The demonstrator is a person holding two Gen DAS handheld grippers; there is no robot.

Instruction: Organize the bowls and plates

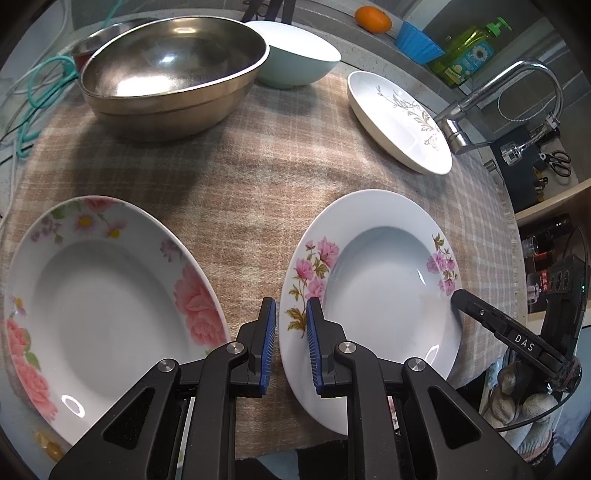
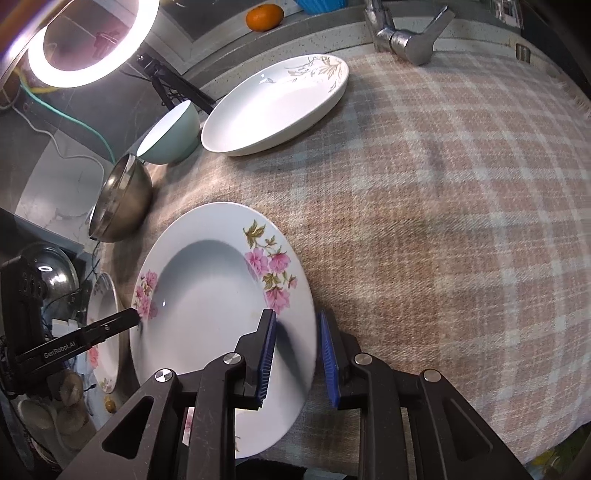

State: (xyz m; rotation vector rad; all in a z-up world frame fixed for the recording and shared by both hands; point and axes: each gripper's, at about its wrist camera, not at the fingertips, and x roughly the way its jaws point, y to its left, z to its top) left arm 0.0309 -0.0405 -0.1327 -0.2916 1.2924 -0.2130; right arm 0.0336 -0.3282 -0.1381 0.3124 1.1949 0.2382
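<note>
Left wrist view: both grippers clamp the pink-flowered plate at lower centre, left gripper on one rim, right gripper on the opposite. Nothing looks stacked yet; the rose plate, gold-leaf dish and steel bowl sit apart. Open plaid cloth lies mid-frame.

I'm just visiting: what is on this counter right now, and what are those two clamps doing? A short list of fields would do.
Surface: checked cloth
Plates: pink-flower plate, rose plate, gold-leaf plate
Bowls: steel bowl, pale green bowl
Left gripper: closed on one side of the pink-flower plate's rim
Right gripper: closed on the opposite side of that rim
Behind: orange, faucet
</note>
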